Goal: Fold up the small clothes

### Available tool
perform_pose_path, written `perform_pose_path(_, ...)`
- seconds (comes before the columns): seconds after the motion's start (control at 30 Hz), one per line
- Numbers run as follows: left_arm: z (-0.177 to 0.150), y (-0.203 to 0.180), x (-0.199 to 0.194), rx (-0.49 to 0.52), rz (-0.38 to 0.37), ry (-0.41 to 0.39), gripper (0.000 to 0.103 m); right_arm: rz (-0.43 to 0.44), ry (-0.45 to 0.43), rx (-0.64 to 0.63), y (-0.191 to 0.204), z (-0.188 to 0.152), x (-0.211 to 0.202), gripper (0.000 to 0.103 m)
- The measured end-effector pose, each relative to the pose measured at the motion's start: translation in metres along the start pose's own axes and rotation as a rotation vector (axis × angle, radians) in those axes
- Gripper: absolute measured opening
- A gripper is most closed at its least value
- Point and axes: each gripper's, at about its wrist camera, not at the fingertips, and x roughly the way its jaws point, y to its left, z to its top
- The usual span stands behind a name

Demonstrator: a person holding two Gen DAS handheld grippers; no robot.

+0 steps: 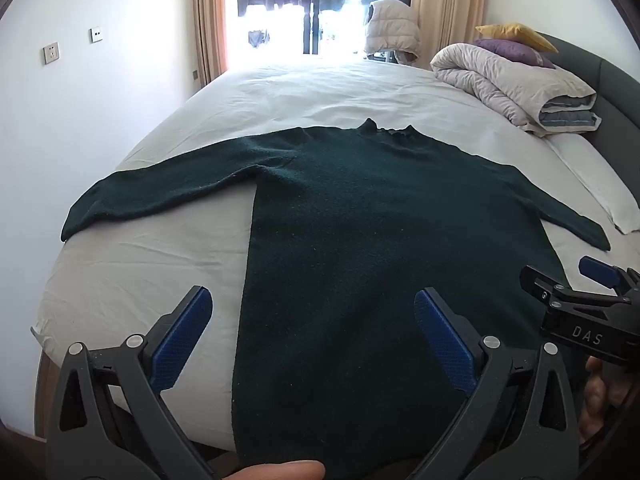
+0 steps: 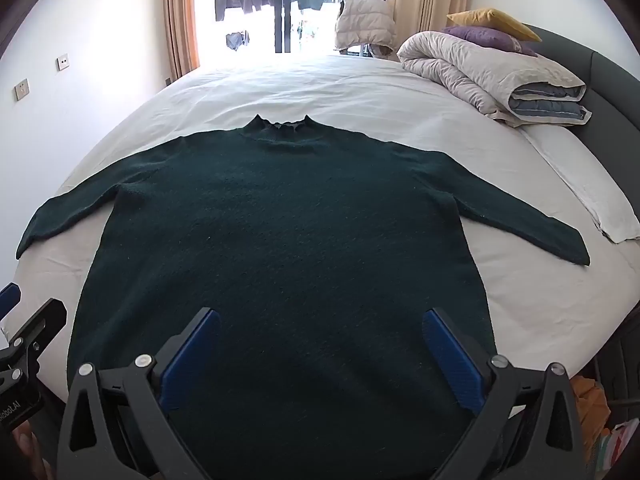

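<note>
White letters "DAS" stood on the black body of the right gripper (image 1: 592,280) where it showed at the edge of the left wrist view. A dark green knitted sweater with a short stand-up collar (image 2: 280,240) lay flat on the white-sheeted bed (image 2: 360,92), both sleeves spread outward, hem toward the cameras. The left gripper (image 1: 312,336) hung low over the hem's left part, blue-padded fingers wide apart, holding nothing. The right one hovered over the hem's middle, equally wide and empty.
</note>
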Motion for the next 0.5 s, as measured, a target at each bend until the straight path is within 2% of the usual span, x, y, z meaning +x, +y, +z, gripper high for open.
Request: perform_pose_path(0.5,0.006,0.003,0.001,0.000,-0.004,0.007,0.103,0.000,0.006,-0.013,-0.001,-0.004,0.005,0.103)
